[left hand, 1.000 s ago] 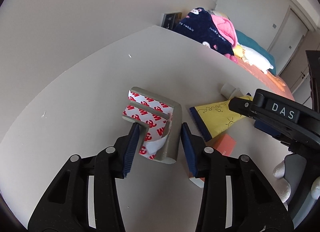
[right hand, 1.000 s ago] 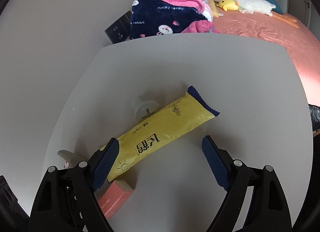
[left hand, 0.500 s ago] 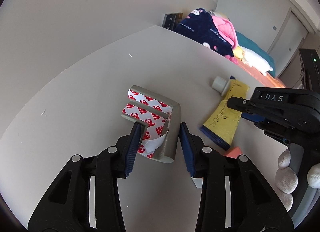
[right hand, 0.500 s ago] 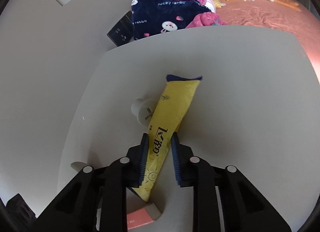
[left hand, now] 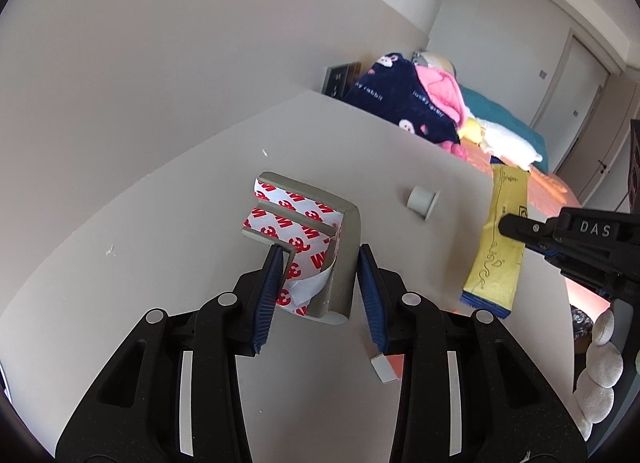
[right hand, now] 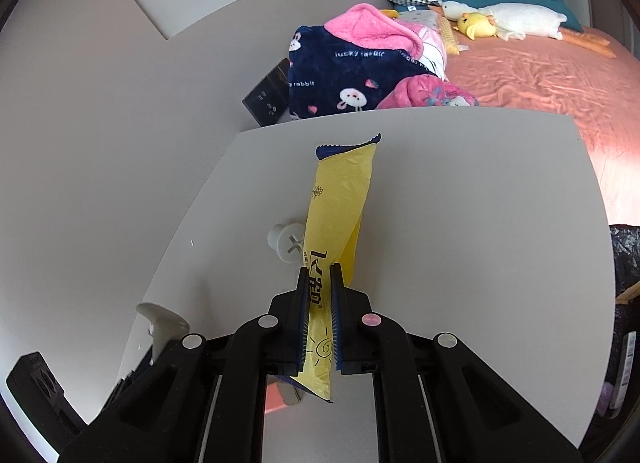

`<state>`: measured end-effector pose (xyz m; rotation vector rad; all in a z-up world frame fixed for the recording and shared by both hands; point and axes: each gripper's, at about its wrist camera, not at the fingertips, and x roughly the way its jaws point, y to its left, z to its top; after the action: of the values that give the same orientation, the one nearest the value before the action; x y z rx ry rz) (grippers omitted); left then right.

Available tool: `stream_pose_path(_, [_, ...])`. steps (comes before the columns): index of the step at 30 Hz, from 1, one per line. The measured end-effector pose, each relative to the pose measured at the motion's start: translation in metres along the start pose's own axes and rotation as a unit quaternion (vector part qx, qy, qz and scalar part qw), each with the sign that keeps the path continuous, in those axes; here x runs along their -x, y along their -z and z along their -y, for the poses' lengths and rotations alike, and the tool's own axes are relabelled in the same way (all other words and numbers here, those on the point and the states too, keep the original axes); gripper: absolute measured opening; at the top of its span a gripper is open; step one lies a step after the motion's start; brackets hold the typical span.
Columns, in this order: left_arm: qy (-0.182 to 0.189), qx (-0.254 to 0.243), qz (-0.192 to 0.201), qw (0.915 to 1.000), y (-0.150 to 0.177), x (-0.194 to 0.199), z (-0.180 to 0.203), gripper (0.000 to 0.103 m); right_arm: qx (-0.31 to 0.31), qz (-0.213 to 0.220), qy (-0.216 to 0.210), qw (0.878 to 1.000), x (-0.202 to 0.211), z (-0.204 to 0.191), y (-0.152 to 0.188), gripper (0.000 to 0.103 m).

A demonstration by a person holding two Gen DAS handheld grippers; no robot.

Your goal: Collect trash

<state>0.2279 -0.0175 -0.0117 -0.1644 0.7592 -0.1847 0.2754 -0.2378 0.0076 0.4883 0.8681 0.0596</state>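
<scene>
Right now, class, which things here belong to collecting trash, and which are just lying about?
Job:
- yellow wrapper, clamped in the right tool
- corner guard with 3M tape, between the left tool's fingers
- small white spool

Lying about:
- navy blanket
- plush duck

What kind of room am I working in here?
Most likely a bedroom: a bed with an orange-pink sheet sits just beyond the white table, with plush toys and folded fleece clothes piled on it, and closet-like doors behind.

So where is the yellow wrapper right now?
The yellow wrapper is clamped in the right gripper, lifted over the table just right of the small white spool.
</scene>
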Motion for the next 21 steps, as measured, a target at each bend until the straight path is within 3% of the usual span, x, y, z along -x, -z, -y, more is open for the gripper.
stream_pose_path(13, [0.015, 0.020, 0.010, 0.9996, 0.003, 0.019, 0.006, 0.038, 0.063, 0.011, 0.018, 0.998, 0.035, 0.004, 0.018, 0.011])
stream_pose_path(21, [0.024, -0.002, 0.007, 0.9997, 0.012, 0.029, 0.028, 0.038, 0.072, 0.009, 0.024, 0.997, 0.052, 0.017, 0.031, 0.011])
